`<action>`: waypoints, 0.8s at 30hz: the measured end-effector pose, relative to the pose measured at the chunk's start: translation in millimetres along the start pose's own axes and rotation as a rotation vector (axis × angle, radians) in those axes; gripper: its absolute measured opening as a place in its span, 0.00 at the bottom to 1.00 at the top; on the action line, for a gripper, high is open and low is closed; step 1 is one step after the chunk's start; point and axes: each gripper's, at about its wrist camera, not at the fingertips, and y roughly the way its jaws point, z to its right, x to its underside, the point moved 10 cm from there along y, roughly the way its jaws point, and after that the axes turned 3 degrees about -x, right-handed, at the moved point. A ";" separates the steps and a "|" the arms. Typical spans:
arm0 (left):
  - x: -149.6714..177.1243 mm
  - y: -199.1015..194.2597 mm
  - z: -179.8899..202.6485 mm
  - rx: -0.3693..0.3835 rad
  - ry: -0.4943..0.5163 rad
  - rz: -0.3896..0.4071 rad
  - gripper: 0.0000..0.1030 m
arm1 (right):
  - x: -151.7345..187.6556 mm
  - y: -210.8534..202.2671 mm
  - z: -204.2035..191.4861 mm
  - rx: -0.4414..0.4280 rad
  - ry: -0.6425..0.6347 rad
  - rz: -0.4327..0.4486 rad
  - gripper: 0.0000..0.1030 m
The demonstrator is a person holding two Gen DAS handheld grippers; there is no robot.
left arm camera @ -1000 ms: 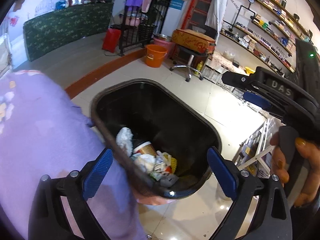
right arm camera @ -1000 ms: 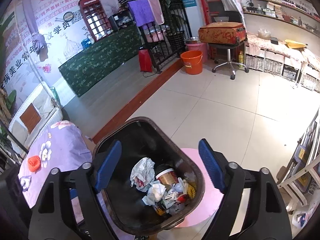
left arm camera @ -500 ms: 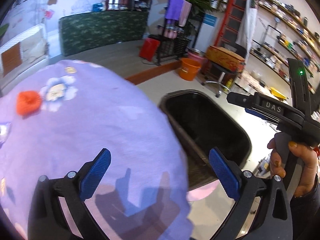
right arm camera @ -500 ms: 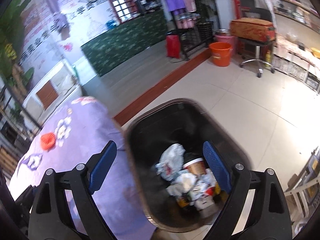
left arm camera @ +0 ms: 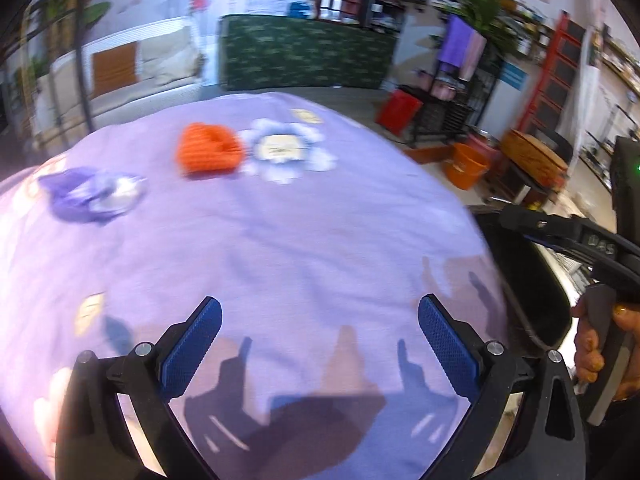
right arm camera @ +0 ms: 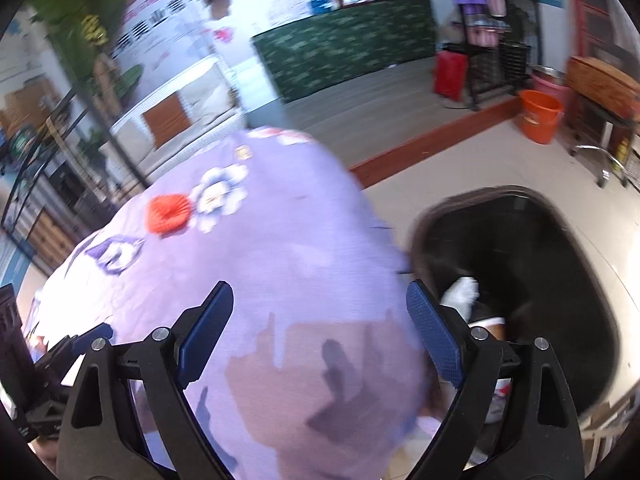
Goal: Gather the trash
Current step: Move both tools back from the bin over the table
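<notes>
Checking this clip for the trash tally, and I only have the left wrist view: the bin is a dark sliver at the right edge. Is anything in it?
Observer: Yes. The right wrist view looks into the black bin; a crumpled white wrapper lies inside, near the side next to the table.
Operator: Is the right gripper carrying anything?
Observer: No. The right gripper is open, with only the purple tablecloth showing between its fingers.
Operator: Does my gripper show in that view?
Observer: Only its black body, at the left edge. In your own view the left gripper is open and empty.
Operator: Anything left on the table?
Observer: An orange knitted piece beside a flower print, and a bluish wrapper nearer the left.
</notes>
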 end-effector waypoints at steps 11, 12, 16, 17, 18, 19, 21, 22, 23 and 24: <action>-10.6 -3.6 -147.1 -0.134 -0.281 0.004 0.94 | 1.4 78.5 -131.2 -0.194 -0.212 -0.170 0.85; -15.3 -3.8 -161.6 -0.151 -0.310 0.014 0.94 | 0.7 83.0 -139.1 -0.197 -0.232 -0.176 0.85; -33.3 2.6 -194.5 -0.183 -0.349 0.023 0.94 | 0.3 101.7 -169.4 -0.206 -0.302 -0.198 0.85; -36.8 4.8 -199.6 -0.190 -0.356 0.026 0.94 | 0.5 105.7 -174.5 -0.205 -0.317 -0.203 0.85; -41.3 7.5 -204.9 -0.196 -0.362 0.026 0.94 | 0.6 109.7 -180.2 -0.204 -0.332 -0.209 0.85; -46.0 11.1 -210.8 -0.196 -0.371 0.023 0.94 | 0.1 114.9 -185.7 -0.202 -0.343 -0.214 0.85; -52.8 19.0 -222.6 -0.193 -0.405 0.013 0.94 | -0.4 122.3 -193.7 -0.198 -0.367 -0.224 0.85; -56.0 25.3 -227.8 -0.186 -0.428 0.011 0.94 | -1.2 125.2 -195.4 -0.197 -0.372 -0.227 0.85; -58.8 31.0 -232.8 -0.182 -0.449 0.008 0.94 | -1.4 126.5 -196.9 -0.197 -0.376 -0.230 0.85; -61.0 36.7 -238.3 -0.189 -0.469 0.003 0.94 | -1.2 128.9 -199.1 -0.198 -0.379 -0.233 0.85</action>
